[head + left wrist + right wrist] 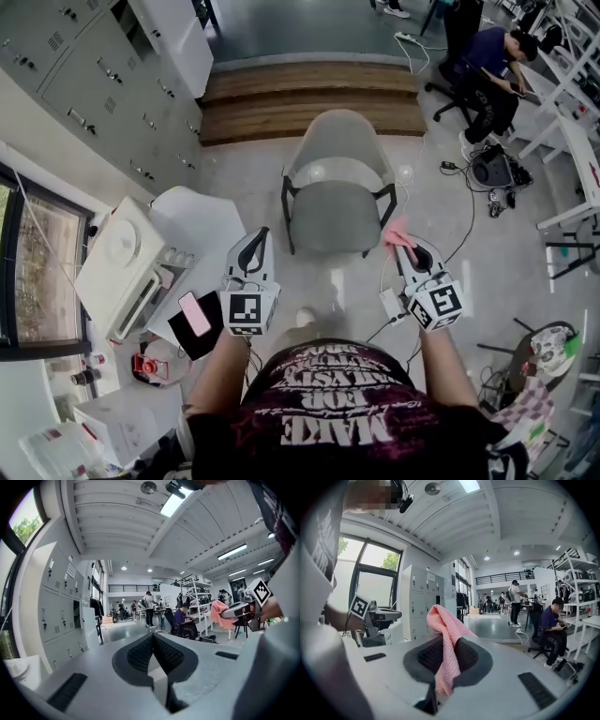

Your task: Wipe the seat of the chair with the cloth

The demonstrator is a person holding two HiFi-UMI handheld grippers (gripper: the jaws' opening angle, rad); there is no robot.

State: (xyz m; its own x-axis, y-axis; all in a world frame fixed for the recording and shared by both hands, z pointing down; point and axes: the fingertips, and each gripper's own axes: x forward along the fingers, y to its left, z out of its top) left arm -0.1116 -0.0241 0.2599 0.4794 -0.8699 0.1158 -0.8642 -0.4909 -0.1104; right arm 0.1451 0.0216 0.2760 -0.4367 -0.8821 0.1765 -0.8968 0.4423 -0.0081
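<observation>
A grey chair (337, 192) with a curved back and dark legs stands on the pale floor ahead of me; its seat (336, 228) is bare. My right gripper (406, 242) is shut on a pink knitted cloth (398, 236), held near the seat's front right corner. In the right gripper view the cloth (446, 641) is pinched between the pads and droops over both ways. My left gripper (259, 240) is left of the seat's front, held level, jaws shut with nothing between them (153, 645). The left gripper view also catches the cloth (220, 615) in the right gripper.
A white table (192, 220) at my left carries a white appliance (122, 267), a pink phone (195, 313) and a black pad. Wooden steps (309, 98) lie behind the chair. A seated person (495, 66) is at back right. Cables (459, 178) trail on the floor to the right.
</observation>
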